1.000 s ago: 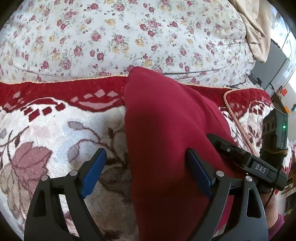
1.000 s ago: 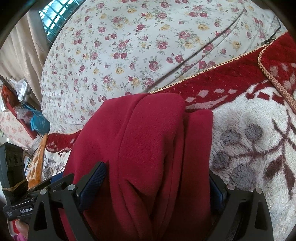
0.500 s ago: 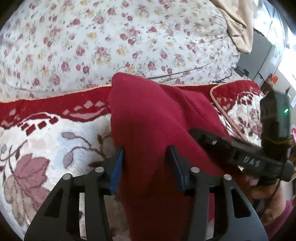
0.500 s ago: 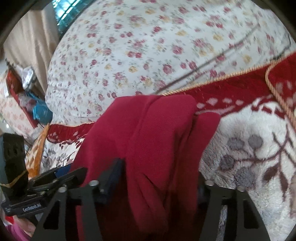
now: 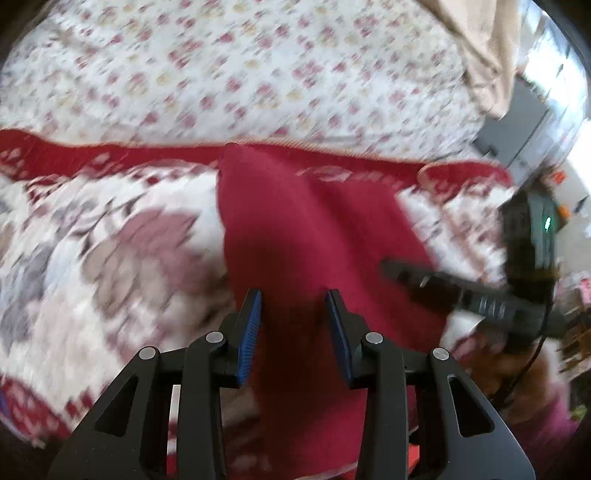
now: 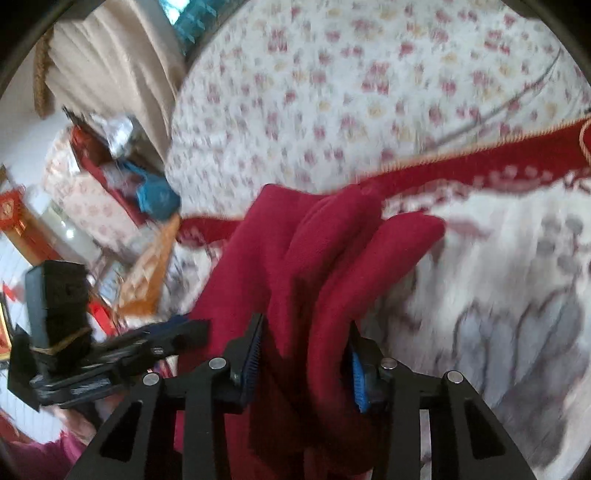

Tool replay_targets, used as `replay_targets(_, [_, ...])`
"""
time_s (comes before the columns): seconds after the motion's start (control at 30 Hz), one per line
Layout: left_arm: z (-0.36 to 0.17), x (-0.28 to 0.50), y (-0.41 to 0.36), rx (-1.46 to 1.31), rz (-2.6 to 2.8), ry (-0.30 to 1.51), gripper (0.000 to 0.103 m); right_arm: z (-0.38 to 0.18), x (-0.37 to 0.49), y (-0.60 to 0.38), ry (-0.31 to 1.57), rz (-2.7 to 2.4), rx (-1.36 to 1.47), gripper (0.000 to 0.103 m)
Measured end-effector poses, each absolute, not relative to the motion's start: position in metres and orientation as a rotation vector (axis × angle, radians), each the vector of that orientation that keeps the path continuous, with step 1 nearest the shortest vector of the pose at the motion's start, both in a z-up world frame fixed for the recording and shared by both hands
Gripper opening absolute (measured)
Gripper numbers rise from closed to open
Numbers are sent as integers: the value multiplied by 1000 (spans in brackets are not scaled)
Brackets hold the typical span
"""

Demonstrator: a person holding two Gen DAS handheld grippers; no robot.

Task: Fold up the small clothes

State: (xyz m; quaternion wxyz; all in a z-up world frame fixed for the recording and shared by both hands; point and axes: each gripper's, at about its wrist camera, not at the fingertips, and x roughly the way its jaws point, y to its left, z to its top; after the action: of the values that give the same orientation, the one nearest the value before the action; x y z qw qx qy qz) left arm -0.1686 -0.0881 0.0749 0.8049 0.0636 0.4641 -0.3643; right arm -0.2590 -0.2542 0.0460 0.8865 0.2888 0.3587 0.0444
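Both tongs have just closed on the red garment (image 5: 314, 229): the left tongs (image 5: 293, 325) pinch 1 flat edge, the right tongs (image 6: 304, 354) a thick bunched fold. It now hangs lifted off the patterned blanket (image 5: 110, 258), seemingly ready for folding over.

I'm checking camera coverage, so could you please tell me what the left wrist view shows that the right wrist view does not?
Only the left wrist view shows the left gripper, its jaws just closing on the red garment, and a grey cabinet. Only the right wrist view shows the right gripper gripping bunched folds, plus a window and a blue bag. Both show the garment, the plush blanket and the floral quilt.
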Motion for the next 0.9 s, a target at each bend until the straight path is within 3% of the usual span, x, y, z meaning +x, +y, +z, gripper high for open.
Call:
replay_targets(0.1, [62,-176,-75,148,-734,997,35,38,-264,-256,825,-113,521,62])
replay_targets(0.27, [63,-181,-70,137,-676,986,42,82,-295,-254,726,-187,426,62])
replay_targets(0.4, [64,-187,-72,157,-637,966,42,101,-296,-203,718,-83,247,51])
replay_targets(0.5, [67,-191,-72,172,-624,959,42,85,-289,-176,765,-53,148,45])
replay_targets(0.63, [71,-196,-69,187,-604,939,43,30,-280,-180,895,-152,114,45])
replay_targets(0.9, [82,-202,-67,172,-581,916,43,67,-299,-181,803,-209,147,52])
